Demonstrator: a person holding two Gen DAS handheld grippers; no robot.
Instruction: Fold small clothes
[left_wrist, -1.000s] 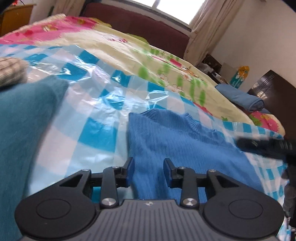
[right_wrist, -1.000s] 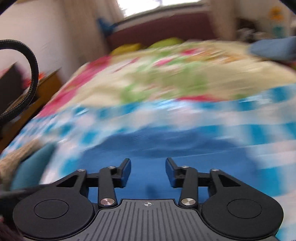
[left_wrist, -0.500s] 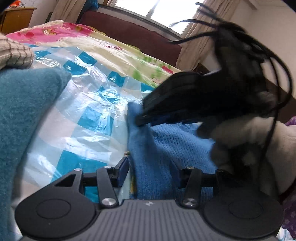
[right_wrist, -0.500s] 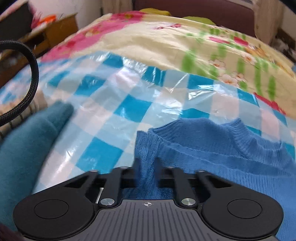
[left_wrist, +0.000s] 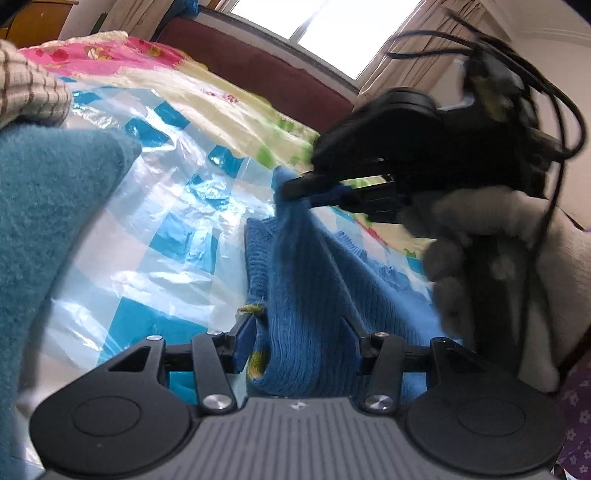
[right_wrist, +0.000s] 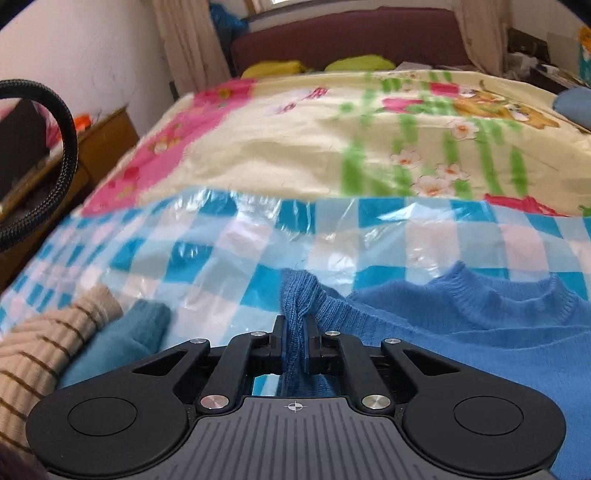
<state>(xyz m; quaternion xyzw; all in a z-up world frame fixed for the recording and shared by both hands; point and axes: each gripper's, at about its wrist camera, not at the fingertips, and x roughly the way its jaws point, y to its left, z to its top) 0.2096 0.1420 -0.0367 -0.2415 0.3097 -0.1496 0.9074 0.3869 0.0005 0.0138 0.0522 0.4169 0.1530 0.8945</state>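
Blue sweater (right_wrist: 480, 325): on the checked plastic sheet (right_wrist: 192, 258), near its left edge.
Right gripper (right_wrist: 294, 345): pinching a sweater fold, jaws easing apart.
Left gripper (left_wrist: 295, 341): half-spread, bunched sweater between; grip unclear.

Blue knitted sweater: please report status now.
Right gripper pinching blue knitted sweater edge, jaws easing open. Left gripper around its bunched fold, grip unclear. Teal garment beside, not blocking.

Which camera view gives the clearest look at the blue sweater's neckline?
The right wrist view: the blue sweater lies spread across the checked plastic sheet, its ribbed collar curve in plain sight. The left wrist view shows mostly a bunched fold rising toward the right tongs, the collar largely hidden behind it.
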